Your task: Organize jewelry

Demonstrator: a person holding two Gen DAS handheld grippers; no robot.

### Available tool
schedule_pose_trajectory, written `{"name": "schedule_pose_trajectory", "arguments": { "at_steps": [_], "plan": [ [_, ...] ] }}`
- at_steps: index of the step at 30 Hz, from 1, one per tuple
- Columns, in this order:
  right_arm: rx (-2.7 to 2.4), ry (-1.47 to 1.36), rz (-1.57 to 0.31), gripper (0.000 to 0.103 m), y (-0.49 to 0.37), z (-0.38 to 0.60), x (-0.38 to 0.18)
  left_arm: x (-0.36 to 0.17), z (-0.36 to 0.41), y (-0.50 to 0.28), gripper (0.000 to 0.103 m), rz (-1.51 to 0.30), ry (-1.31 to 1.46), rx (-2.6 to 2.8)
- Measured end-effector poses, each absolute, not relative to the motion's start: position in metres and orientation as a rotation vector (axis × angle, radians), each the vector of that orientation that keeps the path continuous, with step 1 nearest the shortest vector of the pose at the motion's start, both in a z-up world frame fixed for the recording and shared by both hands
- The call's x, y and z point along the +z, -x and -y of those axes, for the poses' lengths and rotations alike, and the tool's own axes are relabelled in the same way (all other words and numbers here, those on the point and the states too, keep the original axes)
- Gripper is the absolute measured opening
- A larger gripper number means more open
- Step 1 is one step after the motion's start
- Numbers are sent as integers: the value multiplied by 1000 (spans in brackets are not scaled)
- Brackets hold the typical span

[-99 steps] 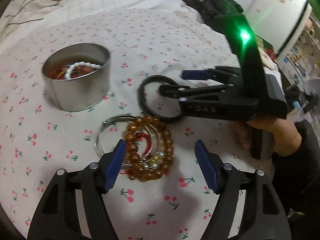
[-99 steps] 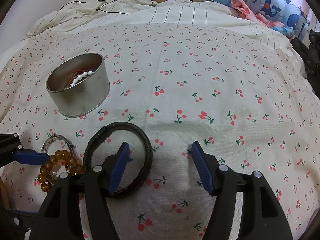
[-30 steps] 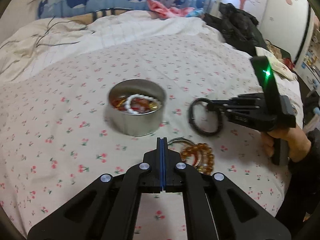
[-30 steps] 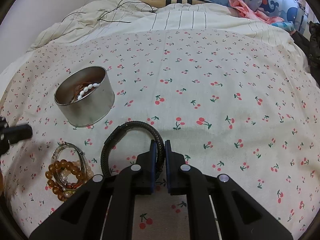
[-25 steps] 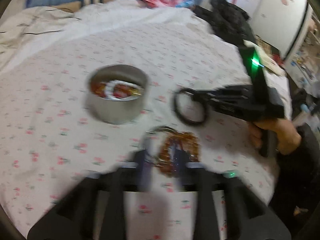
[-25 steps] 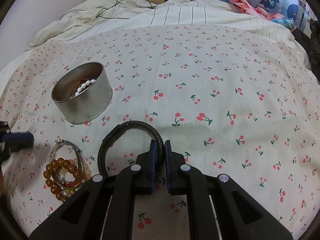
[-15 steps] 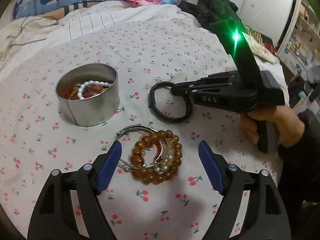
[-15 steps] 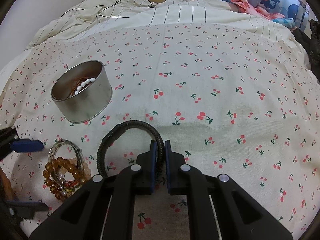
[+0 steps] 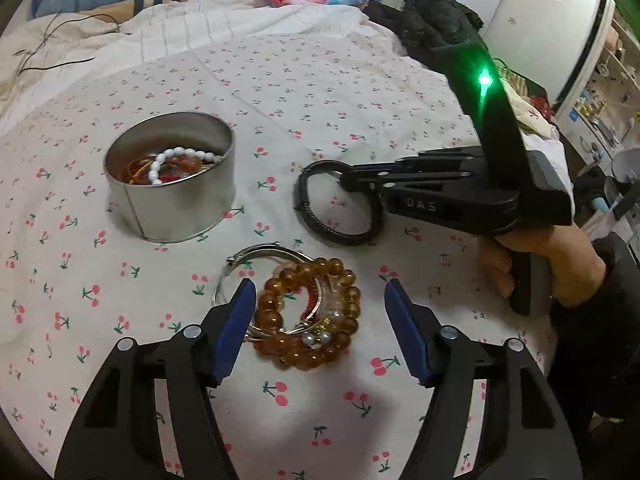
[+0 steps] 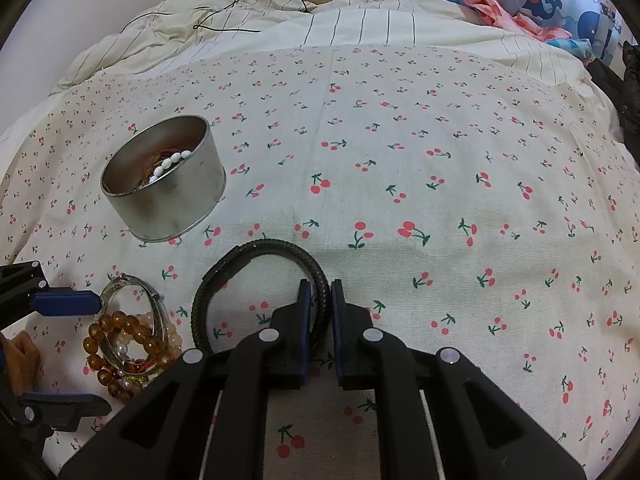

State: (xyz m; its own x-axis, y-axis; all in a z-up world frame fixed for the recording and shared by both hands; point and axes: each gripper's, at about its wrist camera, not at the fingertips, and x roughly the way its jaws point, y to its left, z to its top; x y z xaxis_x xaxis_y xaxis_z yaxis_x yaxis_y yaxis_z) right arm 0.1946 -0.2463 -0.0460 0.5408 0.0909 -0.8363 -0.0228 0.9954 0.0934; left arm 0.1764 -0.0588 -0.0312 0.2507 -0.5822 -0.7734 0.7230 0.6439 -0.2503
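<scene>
A round metal tin (image 9: 172,192) holding a pearl strand and other jewelry stands on the cherry-print sheet; it also shows in the right wrist view (image 10: 164,184). A pile of amber bead bracelets and silver bangles (image 9: 308,312) lies between the open jaws of my left gripper (image 9: 320,320), which is low over it. My right gripper (image 10: 318,304) is shut on a black braided bracelet (image 10: 248,256) that rests on the sheet. The same bracelet (image 9: 336,208) shows right of the tin in the left wrist view. The bead pile (image 10: 128,340) shows at lower left.
A striped duvet (image 10: 320,28) with a black cable lies bunched behind the sheet. Dark clothing (image 9: 432,20) is heaped at the far right edge of the bed. The person's hand (image 9: 552,256) grips the right gripper's handle.
My left gripper went from shut to open and dropped down and forward over the amber bead pile. My right gripper stays shut on the black bracelet, hardly moved.
</scene>
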Motion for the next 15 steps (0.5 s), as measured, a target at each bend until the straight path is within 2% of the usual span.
{"name": "schedule_pose_trajectory", "arguments": {
  "at_steps": [5,7,10,12,15],
  "plan": [
    [68,-74,-997,11,-195,247,-46,-37,60,-176,63,-987,-185,-874],
    [68,-73,-998,11,-195,247,-46,-37,60,-177,60,-987,-190,-864],
    [70,-72,-998,12,-194,246,-46,-40,61,-179,45,-987,-212,-838],
    [70,-68,-998,13,-194,245,-46,-42,62,-180,26,-984,-246,-816],
    [70,-69,-999,13,-194,245,-46,-43,60,-184,11,-984,-263,-780]
  ]
}}
